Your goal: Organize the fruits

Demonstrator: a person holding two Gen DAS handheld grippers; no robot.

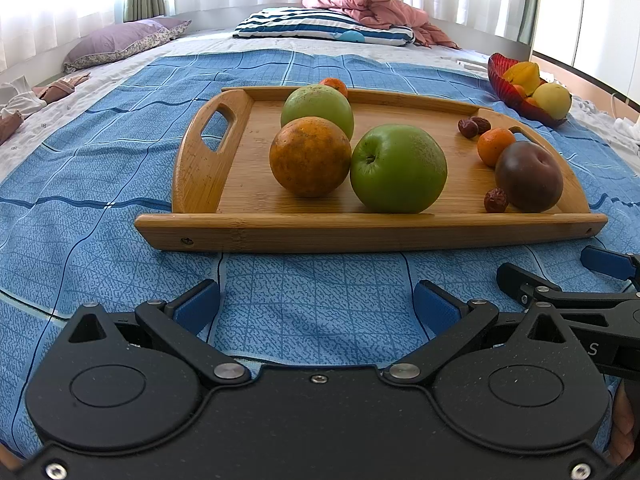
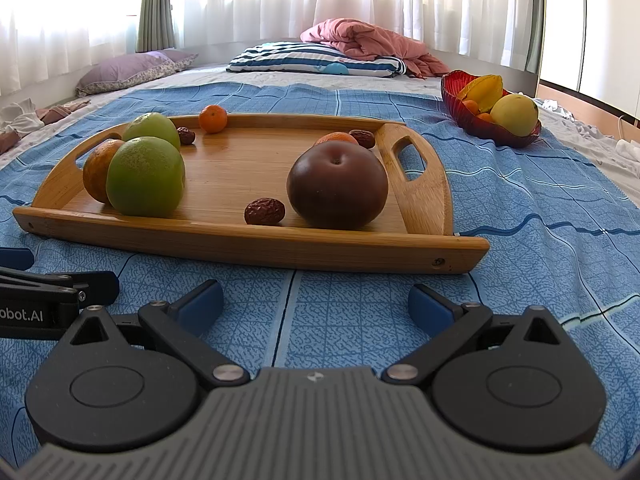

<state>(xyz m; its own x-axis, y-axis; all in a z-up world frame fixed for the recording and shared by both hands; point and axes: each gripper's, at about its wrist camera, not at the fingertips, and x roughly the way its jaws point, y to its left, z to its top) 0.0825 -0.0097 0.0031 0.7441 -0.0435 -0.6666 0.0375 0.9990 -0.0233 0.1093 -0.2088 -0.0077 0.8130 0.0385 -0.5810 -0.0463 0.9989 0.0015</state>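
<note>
A wooden tray [image 1: 360, 232] [image 2: 248, 240] lies on the blue bedspread. On it are two green apples [image 1: 398, 168] [image 2: 146, 176], a large orange [image 1: 310, 156], a dark purple fruit [image 1: 529, 176] [image 2: 338, 184], small mandarins [image 1: 495, 146] [image 2: 213, 118] and several red dates [image 1: 496, 200] [image 2: 265, 211]. A red bowl [image 1: 510, 92] [image 2: 476, 122] at the right holds a starfruit, a yellow fruit and small oranges. My left gripper [image 1: 316, 308] is open and empty in front of the tray. My right gripper [image 2: 316, 304] is open and empty too, beside the left one.
The bed carries a purple pillow [image 1: 116, 42], a striped pillow [image 1: 320, 26] and a pink quilt [image 1: 376, 8] at the far end by the curtains. Clothes [image 1: 24, 102] lie at the left edge.
</note>
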